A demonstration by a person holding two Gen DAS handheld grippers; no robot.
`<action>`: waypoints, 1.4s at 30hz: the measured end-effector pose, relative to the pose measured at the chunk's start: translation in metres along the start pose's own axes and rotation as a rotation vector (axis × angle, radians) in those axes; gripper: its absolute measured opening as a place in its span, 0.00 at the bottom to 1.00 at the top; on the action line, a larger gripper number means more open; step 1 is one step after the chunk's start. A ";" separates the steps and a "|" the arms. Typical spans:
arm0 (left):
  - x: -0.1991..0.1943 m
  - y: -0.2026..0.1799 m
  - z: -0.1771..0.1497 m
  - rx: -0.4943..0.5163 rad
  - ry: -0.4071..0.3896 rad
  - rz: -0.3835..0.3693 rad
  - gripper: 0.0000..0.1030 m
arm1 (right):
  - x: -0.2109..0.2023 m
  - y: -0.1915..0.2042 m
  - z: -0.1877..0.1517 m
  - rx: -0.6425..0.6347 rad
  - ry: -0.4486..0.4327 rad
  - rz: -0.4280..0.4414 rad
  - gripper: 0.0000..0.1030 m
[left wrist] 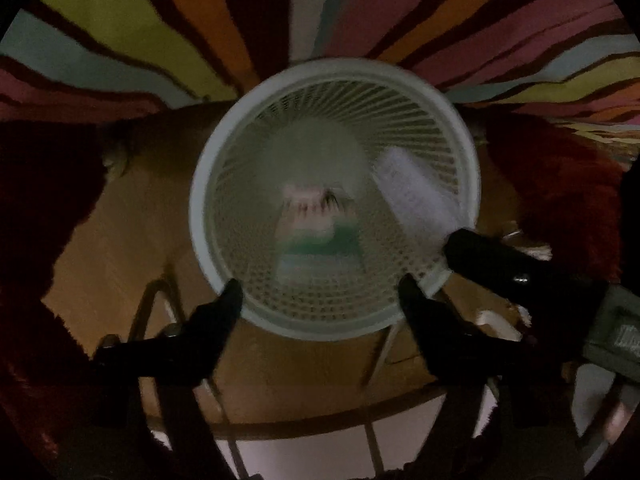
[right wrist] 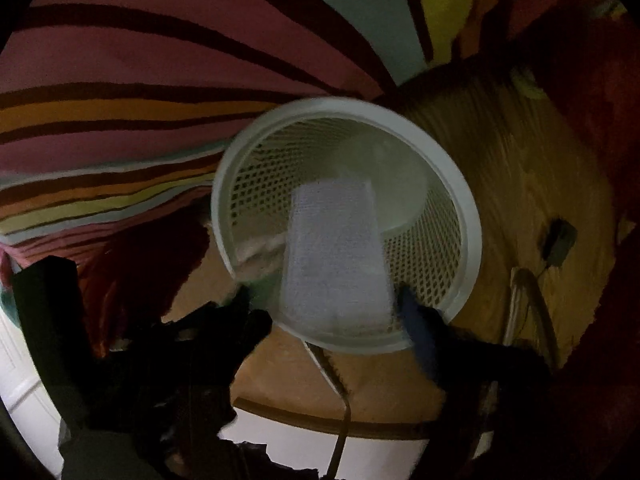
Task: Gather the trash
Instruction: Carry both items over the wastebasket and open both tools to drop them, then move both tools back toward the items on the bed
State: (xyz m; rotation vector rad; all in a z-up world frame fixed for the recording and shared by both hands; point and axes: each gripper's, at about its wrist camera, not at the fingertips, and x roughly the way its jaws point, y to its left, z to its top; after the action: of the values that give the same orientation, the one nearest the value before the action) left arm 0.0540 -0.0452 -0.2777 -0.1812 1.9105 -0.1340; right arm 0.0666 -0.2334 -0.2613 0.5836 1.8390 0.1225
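Both grippers, left gripper (left wrist: 320, 292) and right gripper (right wrist: 324, 300), hang wide apart, empty, above a white mesh wastebasket (left wrist: 200, 184). A pale paper-like piece (right wrist: 336, 252) falling from the right gripper looks light, soft, crushable; pinch any edge.

Round wooden worktop (left wrist: 120, 248), tan and grained, curved edge toward the camera. Carries a white mesh wastebasket (left wrist: 208, 184) standing upright near the far edge, its rim a full ring seen from above. Also lying on the wood: a pale loop of cord (right wrist: 524, 312) and a small dark object (right wrist: 558, 240), both to the right of the basket, apart from it. Beyond and below the worktop, a striped rug (right wrist: 140, 60) in pink, orange, yellow and blue.
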 end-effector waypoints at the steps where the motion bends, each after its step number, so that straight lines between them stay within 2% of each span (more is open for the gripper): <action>1: 0.002 0.002 0.000 -0.008 0.008 0.002 0.77 | 0.000 -0.001 0.000 0.017 0.006 -0.006 0.80; 16: -0.004 0.005 -0.001 -0.024 -0.024 -0.013 0.77 | 0.001 -0.003 -0.002 0.042 -0.013 -0.010 0.81; 24: -0.021 0.008 -0.007 -0.039 -0.086 -0.013 0.77 | -0.013 0.002 -0.008 -0.010 -0.063 -0.011 0.83; 27: -0.032 0.009 -0.011 -0.039 -0.124 -0.023 0.77 | -0.020 0.013 -0.014 -0.072 -0.094 -0.013 0.83; 32: -0.057 0.011 -0.020 -0.040 -0.219 -0.010 0.77 | -0.041 0.033 -0.026 -0.183 -0.203 -0.034 0.83; 42: -0.106 0.011 -0.039 -0.006 -0.415 0.030 0.77 | -0.079 0.045 -0.045 -0.287 -0.387 -0.071 0.83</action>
State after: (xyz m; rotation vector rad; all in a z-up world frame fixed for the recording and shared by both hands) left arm 0.0522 -0.0138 -0.1684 -0.1700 1.4996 -0.0642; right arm 0.0589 -0.2204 -0.1609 0.3133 1.4314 0.2068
